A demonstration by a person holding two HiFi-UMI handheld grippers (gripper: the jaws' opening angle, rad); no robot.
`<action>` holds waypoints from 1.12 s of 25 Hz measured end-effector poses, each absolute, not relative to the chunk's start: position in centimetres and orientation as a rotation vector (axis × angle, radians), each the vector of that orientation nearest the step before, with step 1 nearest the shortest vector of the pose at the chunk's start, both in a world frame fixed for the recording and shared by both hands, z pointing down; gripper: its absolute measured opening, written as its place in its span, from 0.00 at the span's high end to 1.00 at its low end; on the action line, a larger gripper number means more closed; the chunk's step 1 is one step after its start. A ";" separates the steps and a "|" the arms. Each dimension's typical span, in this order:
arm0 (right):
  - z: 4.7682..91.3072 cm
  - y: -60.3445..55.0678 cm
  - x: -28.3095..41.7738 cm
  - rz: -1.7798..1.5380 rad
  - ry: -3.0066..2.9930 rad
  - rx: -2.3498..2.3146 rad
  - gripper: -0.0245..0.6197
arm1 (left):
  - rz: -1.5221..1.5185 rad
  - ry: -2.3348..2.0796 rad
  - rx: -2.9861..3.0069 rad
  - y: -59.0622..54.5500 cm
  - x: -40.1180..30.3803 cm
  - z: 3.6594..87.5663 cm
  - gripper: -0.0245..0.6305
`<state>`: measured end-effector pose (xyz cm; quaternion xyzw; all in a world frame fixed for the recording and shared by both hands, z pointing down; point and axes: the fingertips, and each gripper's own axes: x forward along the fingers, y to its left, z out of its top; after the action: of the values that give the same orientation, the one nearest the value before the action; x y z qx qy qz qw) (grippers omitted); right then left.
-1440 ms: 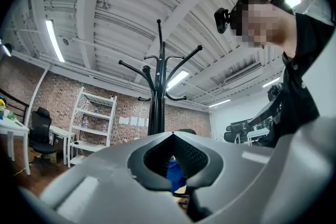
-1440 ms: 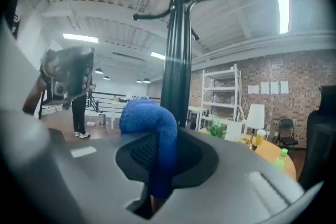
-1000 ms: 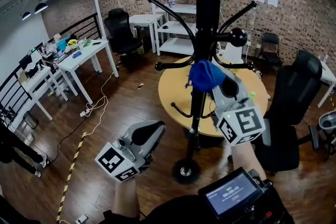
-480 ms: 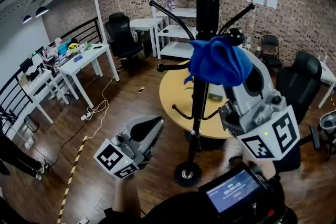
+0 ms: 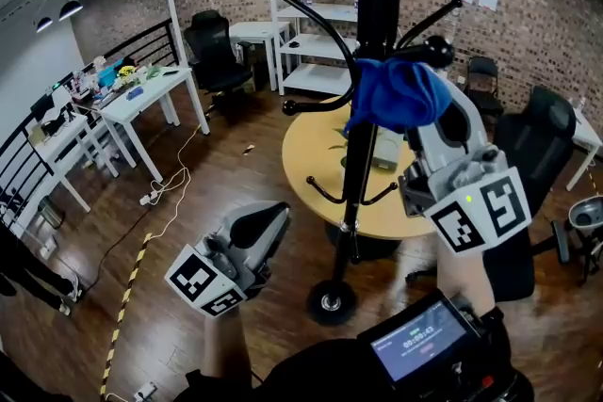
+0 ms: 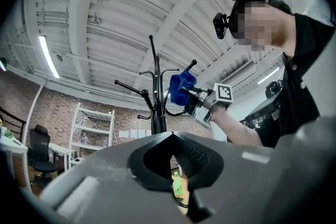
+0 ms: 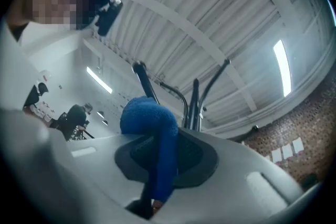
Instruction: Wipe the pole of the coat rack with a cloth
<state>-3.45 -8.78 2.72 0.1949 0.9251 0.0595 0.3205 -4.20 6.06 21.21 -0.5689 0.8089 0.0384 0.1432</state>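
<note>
Right gripper high with a load, left gripper low and empty.
In the head view the right gripper (image 5: 426, 120) is up at right of centre. The right forearm (image 5: 462, 270) climbs to it from the lower right, and the fingers are clamped on a blue cloth (image 5: 396, 94). Its own view confirms it: right gripper (image 7: 160, 157) pinching the blue cloth (image 7: 149, 118), which bunches over the tips. The left gripper (image 5: 271, 223) sits at lower left, tilted up and to the right on the left forearm (image 5: 226, 344). In its own view the left gripper (image 6: 172, 150) has its fingers pressed together on nothing. The two grippers are well apart.
</note>
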 end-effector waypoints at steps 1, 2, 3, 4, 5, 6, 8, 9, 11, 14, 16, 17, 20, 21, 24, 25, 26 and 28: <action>3.9 -9.2 -5.5 0.155 2.491 0.492 0.89 | 0.116 2.338 -1.643 6.1 -4.2 21.3 0.96; 5.2 -9.3 -7.2 0.161 2.545 0.488 0.89 | 0.123 2.342 -1.645 6.0 -4.2 21.5 0.96; 6.4 -9.2 -8.5 0.172 2.590 0.490 0.89 | 0.131 2.345 -1.648 5.9 -4.1 21.6 0.96; 7.7 -9.1 -9.2 0.187 2.625 0.488 0.89 | 0.137 2.348 -1.652 5.9 -4.0 21.7 0.96; 8.9 -9.2 -9.5 0.201 2.655 0.477 0.89 | 0.142 2.353 -1.656 5.8 -3.8 21.9 0.96; 10.3 -9.4 -9.8 0.204 2.683 0.466 0.89 | 0.146 2.361 -1.660 5.8 -3.8 22.1 0.96; 13.6 -10.2 -10.3 0.164 2.750 0.462 0.89 | 0.159 2.380 -1.669 5.7 -3.8 22.7 0.96; 15.5 -10.6 -10.7 0.134 2.793 0.465 0.89 | 0.169 2.387 -1.675 5.7 -3.9 23.1 0.96; 20.0 -11.2 -11.6 0.085 2.896 0.475 0.89 | 0.188 2.401 -1.692 5.6 -4.1 24.0 0.96; 26.8 -11.3 -12.2 0.053 3.045 0.516 0.89 | 0.203 2.427 -1.725 5.0 -4.4 25.3 0.96; 30.8 -11.0 -12.0 0.078 3.133 0.558 0.89 | 0.217 2.435 -1.748 4.4 -4.3 26.0 0.96; 32.9 -10.7 -11.7 0.107 3.183 0.591 0.89 | 0.224 2.436 -1.759 4.1 -4.3 26.2 0.96; 39.0 -9.2 -10.9 0.213 3.319 0.731 0.89 | 0.239 2.440 -1.784 3.5 -4.3 26.8 0.96; 40.4 -8.8 -10.7 0.235 3.344 0.760 0.89 | 0.243 2.442 -1.793 3.3 -4.3 27.0 0.96; 41.6 -8.6 -9.3 0.183 3.378 0.832 0.89 | 0.250 2.448 -1.813 2.7 -4.4 27.6 0.96; 41.4 -8.5 -8.4 0.153 3.385 0.880 0.89 | 0.253 2.449 -1.815 2.6 -4.3 27.7 0.96; 41.1 -8.3 -7.3 0.122 3.387 0.943 0.89 | 0.254 2.449 -1.815 2.5 -4.3 27.8 0.96; 40.3 -7.6 -5.0 0.065 3.370 1.078 0.89 | 0.252 2.448 -1.812 2.5 -4.1 27.7 0.96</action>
<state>-4.96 -7.61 40.26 0.2986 0.9336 0.0180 -0.1975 -4.14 2.51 27.72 -0.5925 0.8002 0.0824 0.0428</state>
